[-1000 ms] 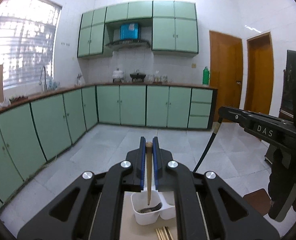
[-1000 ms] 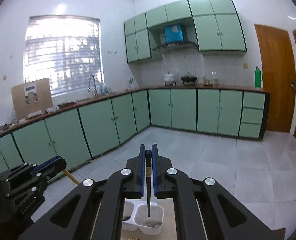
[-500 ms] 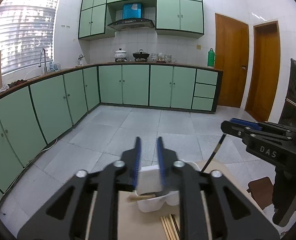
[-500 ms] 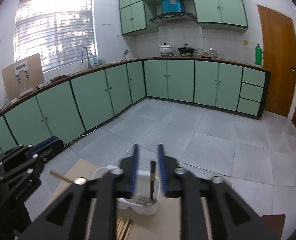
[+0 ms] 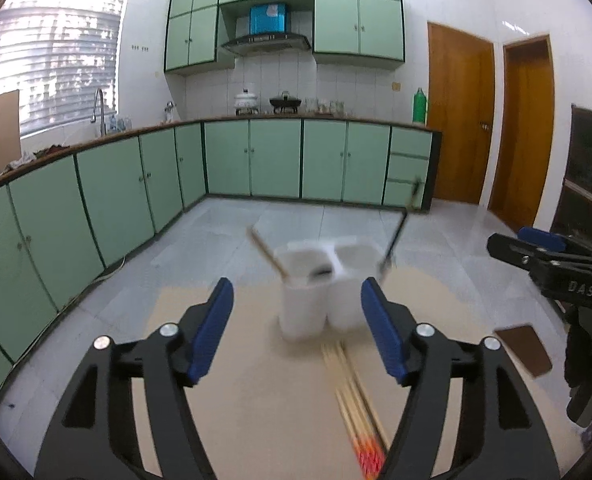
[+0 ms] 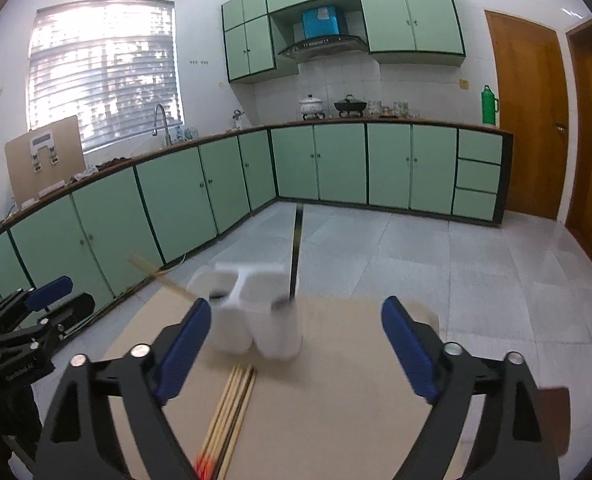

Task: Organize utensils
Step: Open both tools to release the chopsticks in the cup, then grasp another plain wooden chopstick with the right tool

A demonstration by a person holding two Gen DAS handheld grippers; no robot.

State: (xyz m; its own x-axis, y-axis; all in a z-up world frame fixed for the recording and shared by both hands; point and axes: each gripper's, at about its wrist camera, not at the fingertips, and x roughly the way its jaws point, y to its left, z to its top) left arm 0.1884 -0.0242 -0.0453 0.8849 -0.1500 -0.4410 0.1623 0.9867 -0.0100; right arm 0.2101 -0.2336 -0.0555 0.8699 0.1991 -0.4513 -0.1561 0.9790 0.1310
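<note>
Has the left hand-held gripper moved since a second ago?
Yes. The left hand-held gripper has opened and pulled back from the white utensil holder, leaving the wooden-handled utensil inside it.

1. White plastic two-compartment holder (image 5: 320, 304) stands upright on the beige tabletop.
2. Wooden-handled utensil (image 5: 266, 254) sits in the left compartment, handle leaning out to the left.
3. Black-handled utensil (image 6: 295, 256) stands in the right compartment, nearly upright.
4. Bundle of pale wooden chopsticks with red-orange ends (image 6: 228, 412) lies flat just in front of the holder.
</note>
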